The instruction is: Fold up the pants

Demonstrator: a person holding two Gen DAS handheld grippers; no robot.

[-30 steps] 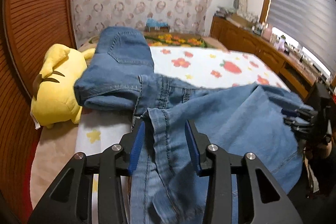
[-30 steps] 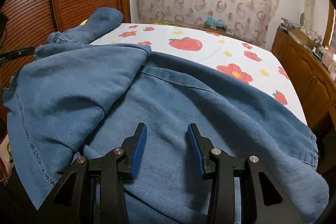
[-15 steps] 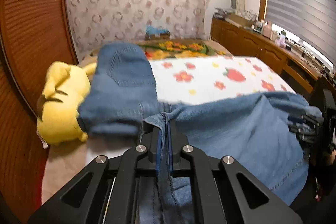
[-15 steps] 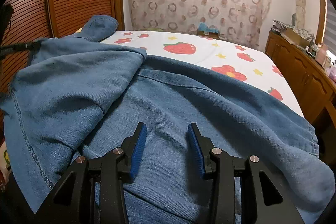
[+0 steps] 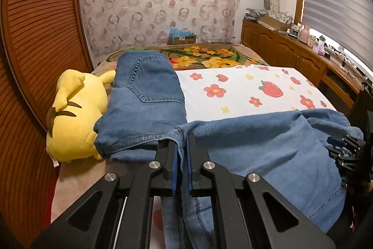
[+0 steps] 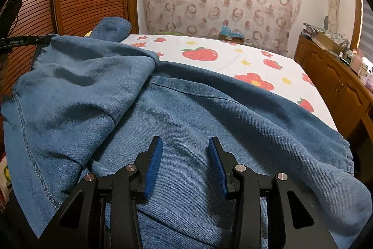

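Blue denim pants lie spread across the near end of the bed. My left gripper pinches a raised seam edge of them between its blue pads; its jaws are opening slightly with the denim still between them. A darker denim part with a back pocket lies further back on the left. In the right wrist view the pants fill the foreground. My right gripper stands open just over the fabric, with nothing pinched. From the left wrist view, the right gripper sits at the fabric's right edge.
A yellow plush toy lies at the left, against the denim. The bed sheet with strawberries and flowers stretches behind. A slatted wooden wardrobe stands on the left, and a wooden sideboard with clutter runs along the right.
My left gripper has shut on the denim seam and risen a little with it. The right gripper has stayed open over the fabric.
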